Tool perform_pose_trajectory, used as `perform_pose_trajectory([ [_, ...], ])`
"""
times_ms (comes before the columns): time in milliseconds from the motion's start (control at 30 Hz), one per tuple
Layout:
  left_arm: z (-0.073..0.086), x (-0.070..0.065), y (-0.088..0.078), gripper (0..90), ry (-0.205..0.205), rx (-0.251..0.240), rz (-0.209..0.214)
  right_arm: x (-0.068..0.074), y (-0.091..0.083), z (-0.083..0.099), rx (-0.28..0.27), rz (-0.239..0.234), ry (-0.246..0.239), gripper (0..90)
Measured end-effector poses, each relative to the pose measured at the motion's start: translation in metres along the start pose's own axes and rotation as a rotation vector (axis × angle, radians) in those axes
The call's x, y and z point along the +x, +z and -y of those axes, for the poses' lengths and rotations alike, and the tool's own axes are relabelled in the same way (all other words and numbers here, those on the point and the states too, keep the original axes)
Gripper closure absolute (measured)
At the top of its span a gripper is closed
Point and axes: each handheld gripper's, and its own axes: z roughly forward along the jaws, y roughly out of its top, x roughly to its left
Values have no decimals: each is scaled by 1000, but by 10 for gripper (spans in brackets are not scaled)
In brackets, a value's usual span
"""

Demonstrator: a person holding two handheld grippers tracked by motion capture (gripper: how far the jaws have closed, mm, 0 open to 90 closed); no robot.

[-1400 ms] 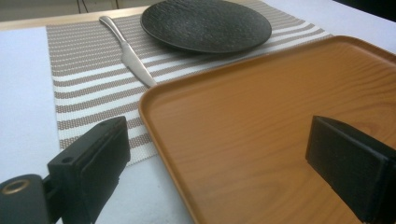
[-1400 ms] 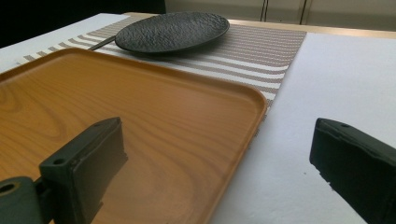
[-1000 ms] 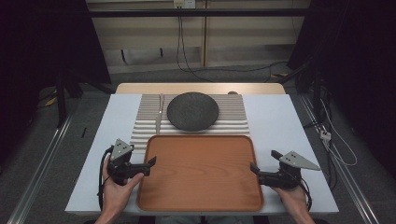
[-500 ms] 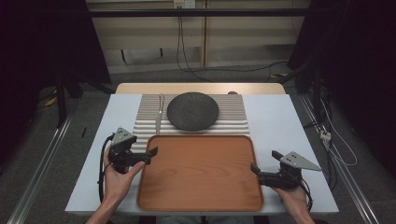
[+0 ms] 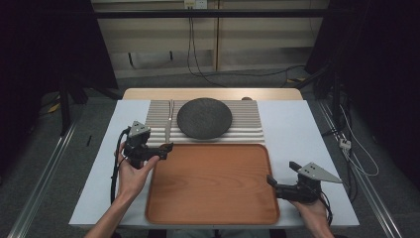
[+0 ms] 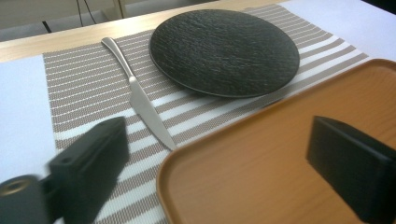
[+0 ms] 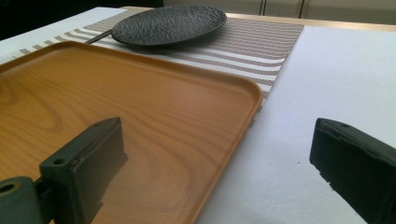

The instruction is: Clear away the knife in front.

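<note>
High view: wooden tray (image 5: 213, 183) flat on the white table (image 5: 297, 129), its far edge against the striped placemat (image 5: 247, 119) — left gripper (image 5: 166, 150) at the tray's far-left corner, right gripper (image 5: 271, 181) at its right rim, both held by hands. Left gripper view: jaws apart, straddling the tray's corner, knife (image 6: 140, 100) tip just beside it, dark plate (image 6: 224, 49) beyond. Right gripper view: jaws wide apart either side of the tray's rim — nothing clamped.

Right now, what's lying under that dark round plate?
The plate rests on a striped placemat, with a knife lying on the mat beside it. The mat's near edge runs under the wooden tray; anything beneath the plate itself is hidden.
</note>
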Motion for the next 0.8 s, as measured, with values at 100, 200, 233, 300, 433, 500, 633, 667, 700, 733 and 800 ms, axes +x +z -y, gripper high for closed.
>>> perform_pose_trajectory([
  [100,-1,5,9,62,-8,16,5,1,1,0,3,-2,-5,31],
  [200,-7,10,19,62,-34,66,-5,1,2,0,5,-7,-7,31],
  [233,-9,13,20,72,-18,79,-4,1,3,-1,5,-9,-7,31],
  [300,-12,17,24,78,-13,70,-22,2,3,-1,6,-8,-7,31],
  [433,-19,27,36,106,-23,86,-26,2,5,-1,8,-11,-13,31],
  [500,-22,32,45,110,-30,113,-16,2,4,-2,8,-14,-17,31],
  [633,-29,40,60,128,-55,131,-4,2,3,-2,6,-14,-17,31],
  [667,-30,42,64,128,-49,139,-14,2,3,-2,6,-14,-17,31],
  [700,-32,45,69,137,-53,139,-15,1,3,-2,5,-11,-13,31],
  [733,-33,46,72,138,-55,140,-21,1,3,-2,5,-10,-11,31],
  [800,-37,49,80,138,-45,155,-41,1,2,-1,5,-11,-10,31],
])
